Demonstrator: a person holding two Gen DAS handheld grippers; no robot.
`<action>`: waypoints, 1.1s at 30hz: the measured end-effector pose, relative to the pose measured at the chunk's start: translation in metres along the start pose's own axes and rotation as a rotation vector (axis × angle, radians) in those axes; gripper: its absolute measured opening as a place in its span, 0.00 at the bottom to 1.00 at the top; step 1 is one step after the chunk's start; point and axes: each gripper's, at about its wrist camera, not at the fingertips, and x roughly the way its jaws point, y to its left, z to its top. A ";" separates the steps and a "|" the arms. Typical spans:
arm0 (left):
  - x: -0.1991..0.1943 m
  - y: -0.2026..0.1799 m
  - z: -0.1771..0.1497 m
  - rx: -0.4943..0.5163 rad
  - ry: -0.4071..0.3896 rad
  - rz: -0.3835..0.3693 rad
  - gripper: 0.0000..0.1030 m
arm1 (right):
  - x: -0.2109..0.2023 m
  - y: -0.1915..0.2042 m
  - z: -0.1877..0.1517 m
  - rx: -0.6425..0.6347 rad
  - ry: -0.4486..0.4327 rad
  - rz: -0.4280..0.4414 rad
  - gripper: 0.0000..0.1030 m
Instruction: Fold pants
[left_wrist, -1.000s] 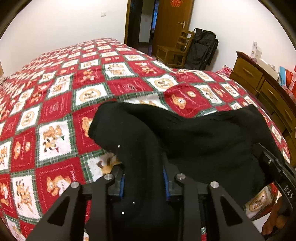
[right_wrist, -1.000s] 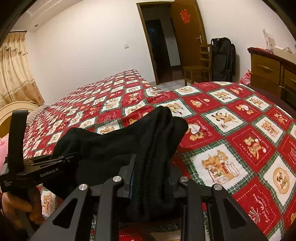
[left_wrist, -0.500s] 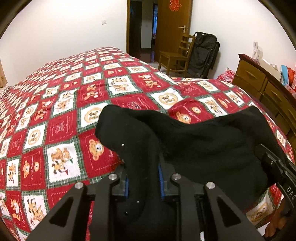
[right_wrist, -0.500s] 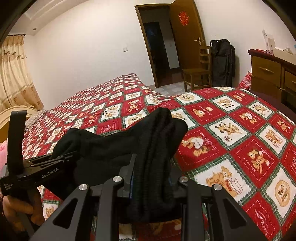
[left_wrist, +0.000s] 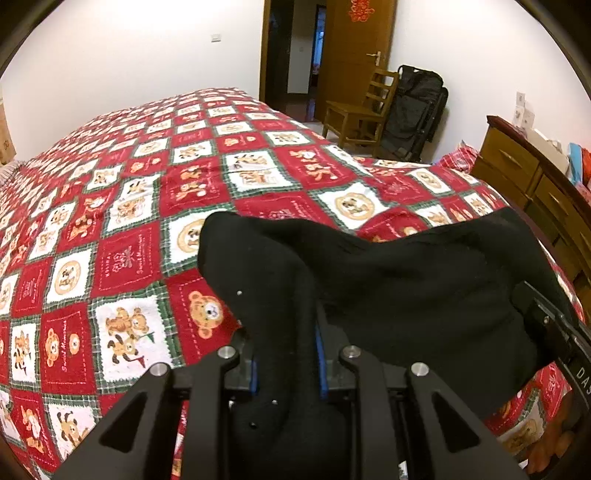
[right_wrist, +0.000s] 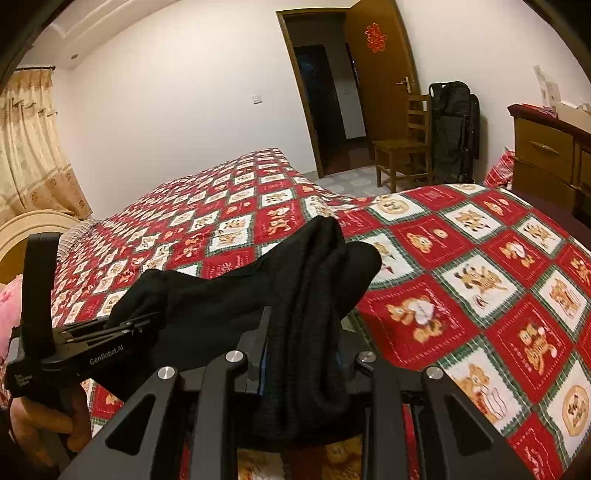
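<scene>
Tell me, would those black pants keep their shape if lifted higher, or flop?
Probably flop: the black pants sag in a soft curve between the left gripper and right gripper. They look like thick ribbed knit, so likely not slippery. Bunched folds above each grip suggest they would crumple rather than hold an edge.

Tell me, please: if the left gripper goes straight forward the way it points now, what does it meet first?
Probably the bedspread. The left gripper is shut on the black pants, which it carries along; beyond them the line seems to fall on the bed, though depth is unclear.
</scene>
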 end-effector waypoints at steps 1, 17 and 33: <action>0.000 0.002 0.001 0.000 0.000 0.003 0.23 | 0.001 0.001 0.001 -0.002 -0.001 0.001 0.25; -0.004 0.033 0.016 -0.053 -0.029 0.019 0.22 | 0.021 0.030 0.019 -0.029 0.006 0.053 0.25; -0.012 0.106 0.020 -0.167 -0.060 0.139 0.22 | 0.062 0.109 0.034 -0.134 0.014 0.173 0.25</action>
